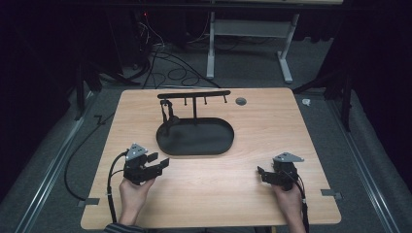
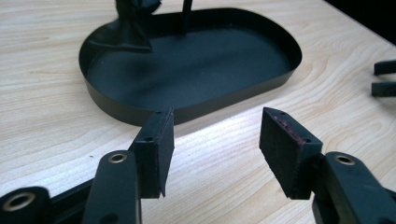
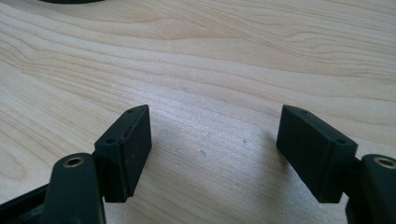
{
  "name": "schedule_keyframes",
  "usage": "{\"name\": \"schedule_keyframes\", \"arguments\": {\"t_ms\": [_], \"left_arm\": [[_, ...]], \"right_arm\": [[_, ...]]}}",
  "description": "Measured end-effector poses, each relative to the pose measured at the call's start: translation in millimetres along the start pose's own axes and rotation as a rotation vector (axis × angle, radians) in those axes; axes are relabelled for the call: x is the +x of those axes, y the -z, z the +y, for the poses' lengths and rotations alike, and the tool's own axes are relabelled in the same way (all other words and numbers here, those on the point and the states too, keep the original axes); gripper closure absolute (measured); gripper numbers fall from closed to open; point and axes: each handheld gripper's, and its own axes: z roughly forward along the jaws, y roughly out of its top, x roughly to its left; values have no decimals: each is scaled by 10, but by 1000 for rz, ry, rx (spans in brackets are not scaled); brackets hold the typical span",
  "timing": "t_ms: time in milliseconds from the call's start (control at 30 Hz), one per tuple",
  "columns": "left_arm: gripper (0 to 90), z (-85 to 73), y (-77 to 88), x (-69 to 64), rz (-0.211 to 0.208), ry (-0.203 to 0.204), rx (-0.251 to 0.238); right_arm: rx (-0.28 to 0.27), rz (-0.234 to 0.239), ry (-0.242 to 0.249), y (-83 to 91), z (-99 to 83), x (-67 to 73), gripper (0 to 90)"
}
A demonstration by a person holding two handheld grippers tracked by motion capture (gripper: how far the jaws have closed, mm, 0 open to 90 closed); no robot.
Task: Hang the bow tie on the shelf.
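A: Largest first. The table is pale wood-grain laminate with rounded corners. What stands on it?

B: A black oval tray with a thin upright wall, smooth and matte, set toward the far edge and left of centre; its long axis runs parallel to that edge. From its back rises a thin post carrying a horizontal hook bar, and a small dark object hangs at the bar's left end; its make cannot be told.

A: Which of your hands is nearer?

B: Your left hand-held gripper, near the front-left of the table, jaws apart and empty. The tray lies just ahead of it and slightly rightward; in the left gripper view the tray wall sits just beyond the flat black pads.

A: And the other?

B: Your right hand-held gripper rests near the front-right corner, jaws likewise apart, holding nothing, well apart from the tray.
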Motion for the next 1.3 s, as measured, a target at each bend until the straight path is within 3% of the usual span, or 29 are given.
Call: {"name": "schedule_keyframes", "arguments": {"t_ms": [433,667,1300], "left_arm": [[449,-175,-174,-22,-13,8,54],[448,-238,-297,-56,-11,-9,91],[442,-361,-574,-161,106,-93,94]], "right_arm": [[1,0,-1,1,0,2,276],[0,1,0,0,0,1,276],[1,0,-4,1,1,3,276]]}}
